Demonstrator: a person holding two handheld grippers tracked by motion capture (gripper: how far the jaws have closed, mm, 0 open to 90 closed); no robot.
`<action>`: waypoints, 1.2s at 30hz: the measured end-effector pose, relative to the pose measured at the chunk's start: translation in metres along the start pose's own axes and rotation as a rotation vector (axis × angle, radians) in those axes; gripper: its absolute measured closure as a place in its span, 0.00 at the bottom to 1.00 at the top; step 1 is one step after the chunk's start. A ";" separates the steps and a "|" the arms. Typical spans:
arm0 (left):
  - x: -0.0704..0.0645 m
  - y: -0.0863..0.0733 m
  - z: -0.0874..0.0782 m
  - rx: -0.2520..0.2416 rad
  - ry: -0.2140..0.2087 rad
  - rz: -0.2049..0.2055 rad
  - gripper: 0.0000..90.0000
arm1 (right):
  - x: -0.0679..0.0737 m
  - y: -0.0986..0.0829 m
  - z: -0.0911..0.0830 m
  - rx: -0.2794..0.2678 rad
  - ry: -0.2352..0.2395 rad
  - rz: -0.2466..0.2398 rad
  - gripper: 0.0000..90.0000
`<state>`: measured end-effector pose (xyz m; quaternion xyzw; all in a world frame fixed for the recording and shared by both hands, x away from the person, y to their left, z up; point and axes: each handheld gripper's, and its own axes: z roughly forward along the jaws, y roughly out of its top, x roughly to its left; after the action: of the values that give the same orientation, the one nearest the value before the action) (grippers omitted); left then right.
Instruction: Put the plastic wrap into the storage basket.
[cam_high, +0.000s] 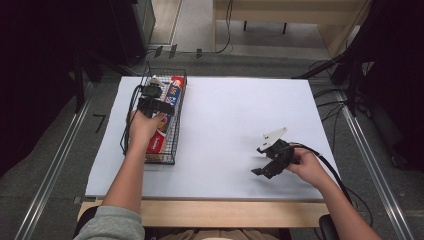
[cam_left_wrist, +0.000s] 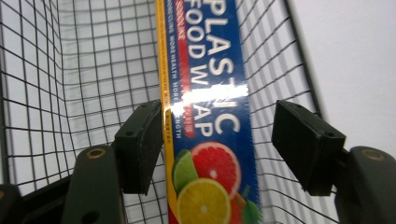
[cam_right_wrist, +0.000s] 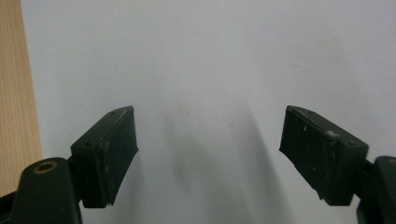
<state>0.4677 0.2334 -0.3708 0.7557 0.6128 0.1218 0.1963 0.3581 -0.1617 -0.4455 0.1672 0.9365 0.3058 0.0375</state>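
Wire basket (cam_high: 176, 131) — left claw (cam_left_wrist: 217, 140) straddles wrap box (cam_left_wrist: 210, 116), unclamped.

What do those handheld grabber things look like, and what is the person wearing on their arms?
Each is a black handheld tool. The left gripper and the right gripper each end in two blocky dark pads on arms with brass-coloured rivets. The right one carries a pale three-cornered plate and trails a black cable. A grey sleeve covers the left upper arm.
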 end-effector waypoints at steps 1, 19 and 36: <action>0.000 0.000 -0.004 -0.006 -0.010 0.003 0.36 | 0.000 0.000 0.000 0.001 0.002 0.002 0.22; -0.030 -0.032 -0.040 -0.027 -0.224 0.202 0.32 | 0.001 -0.001 -0.002 -0.018 0.011 0.037 0.21; -0.069 -0.070 -0.049 -0.074 -0.328 0.376 0.31 | 0.002 -0.002 -0.005 -0.023 0.009 0.044 0.21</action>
<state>0.3700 0.1857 -0.3543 0.8584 0.4166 0.0543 0.2943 0.3550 -0.1653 -0.4425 0.1860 0.9293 0.3179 0.0283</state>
